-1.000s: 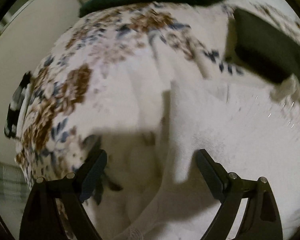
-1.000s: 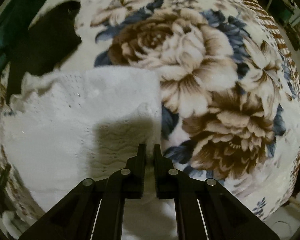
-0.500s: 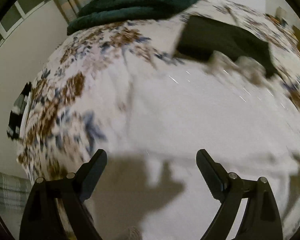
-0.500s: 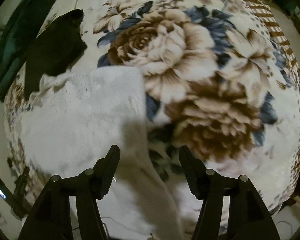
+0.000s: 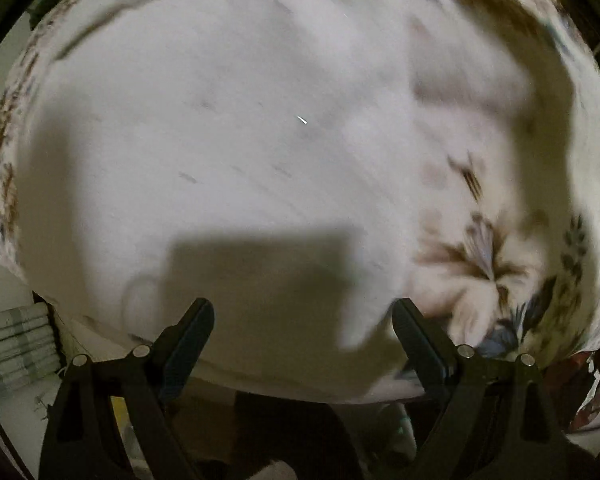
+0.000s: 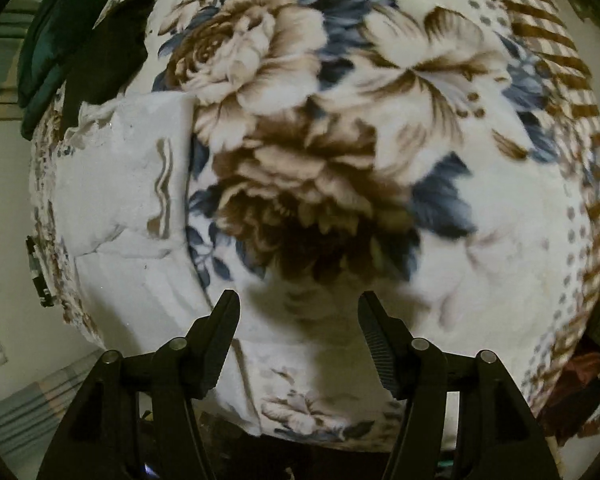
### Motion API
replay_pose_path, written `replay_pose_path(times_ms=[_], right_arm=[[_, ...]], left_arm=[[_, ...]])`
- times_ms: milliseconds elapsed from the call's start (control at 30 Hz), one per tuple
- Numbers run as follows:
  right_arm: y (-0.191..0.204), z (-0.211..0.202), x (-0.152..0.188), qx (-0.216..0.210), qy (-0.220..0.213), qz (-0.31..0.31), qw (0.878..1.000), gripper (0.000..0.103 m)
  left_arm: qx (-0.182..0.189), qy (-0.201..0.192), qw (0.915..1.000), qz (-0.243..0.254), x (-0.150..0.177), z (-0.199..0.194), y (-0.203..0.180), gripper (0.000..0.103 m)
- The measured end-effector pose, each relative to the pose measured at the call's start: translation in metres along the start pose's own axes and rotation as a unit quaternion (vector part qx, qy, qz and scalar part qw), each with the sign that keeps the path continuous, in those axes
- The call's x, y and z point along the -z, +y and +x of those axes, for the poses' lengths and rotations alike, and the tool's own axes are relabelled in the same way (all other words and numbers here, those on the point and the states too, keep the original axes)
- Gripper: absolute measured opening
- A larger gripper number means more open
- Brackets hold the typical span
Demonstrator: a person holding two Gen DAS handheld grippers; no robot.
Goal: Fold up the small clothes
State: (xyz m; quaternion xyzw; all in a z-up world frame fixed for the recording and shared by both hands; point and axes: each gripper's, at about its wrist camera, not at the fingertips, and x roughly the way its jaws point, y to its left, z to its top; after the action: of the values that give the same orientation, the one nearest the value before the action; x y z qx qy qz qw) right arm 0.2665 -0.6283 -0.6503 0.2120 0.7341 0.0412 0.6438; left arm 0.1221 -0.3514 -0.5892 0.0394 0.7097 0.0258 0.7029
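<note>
White garment laid on a floral blanket, with both grippers spread above it.

The floral blanket (image 6: 380,152), printed with large brown, cream and blue blooms and a brown checked border at its right edge, covers the whole work surface. The white garment (image 6: 116,200) lies flat on the blanket's left portion in the right wrist view, its upper edge touching a black garment (image 6: 108,52), beside which rests a dark green fabric bundle (image 6: 44,52). In the blurred left wrist view the white garment (image 5: 228,140) fills most of the field, with the blanket (image 5: 500,256) showing at right. The left gripper (image 5: 303,328) hangs over the garment's near edge, jaws wide apart and holding nothing. The right gripper (image 6: 299,322) stands over bare blanket just right of the garment, jaws likewise apart and empty.
</note>
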Motion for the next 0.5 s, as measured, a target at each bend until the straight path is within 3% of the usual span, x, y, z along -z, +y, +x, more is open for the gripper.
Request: replay_pose_path(times_ms=[67, 133, 167, 233, 367, 500], right_arm=[[0.005, 0.007, -0.018, -0.028, 0.002, -0.01, 1.0, 0.064], [0.014, 0.016, -0.039, -0.064, 0.007, -0.016, 0.998, 0.064], [0.021, 0.019, -0.048, -0.079, 0.009, -0.017, 0.997, 0.064], [0.033, 0.031, -0.069, -0.105, 0.012, -0.019, 0.994, 0.064], [0.06, 0.061, -0.113, -0.155, 0.031, -0.009, 0.987, 0.064], [0.078, 0.088, -0.136, -0.164, 0.052, 0.009, 0.985, 0.064]], left_arm=[[-0.016, -0.004, 0.9998, -0.006, -0.003, 0.011, -0.012, 0.087], [-0.023, -0.016, 0.9995, -0.017, -0.008, 0.013, -0.013, 0.057], [-0.028, -0.025, 0.9989, -0.026, -0.013, 0.011, -0.011, 0.048], [-0.023, -0.045, 0.998, -0.039, -0.018, 0.002, -0.006, 0.007], [-0.03, -0.083, 0.9944, -0.059, -0.025, -0.021, 0.008, 0.006], [-0.03, -0.108, 0.991, -0.073, -0.024, -0.044, 0.02, 0.006]])
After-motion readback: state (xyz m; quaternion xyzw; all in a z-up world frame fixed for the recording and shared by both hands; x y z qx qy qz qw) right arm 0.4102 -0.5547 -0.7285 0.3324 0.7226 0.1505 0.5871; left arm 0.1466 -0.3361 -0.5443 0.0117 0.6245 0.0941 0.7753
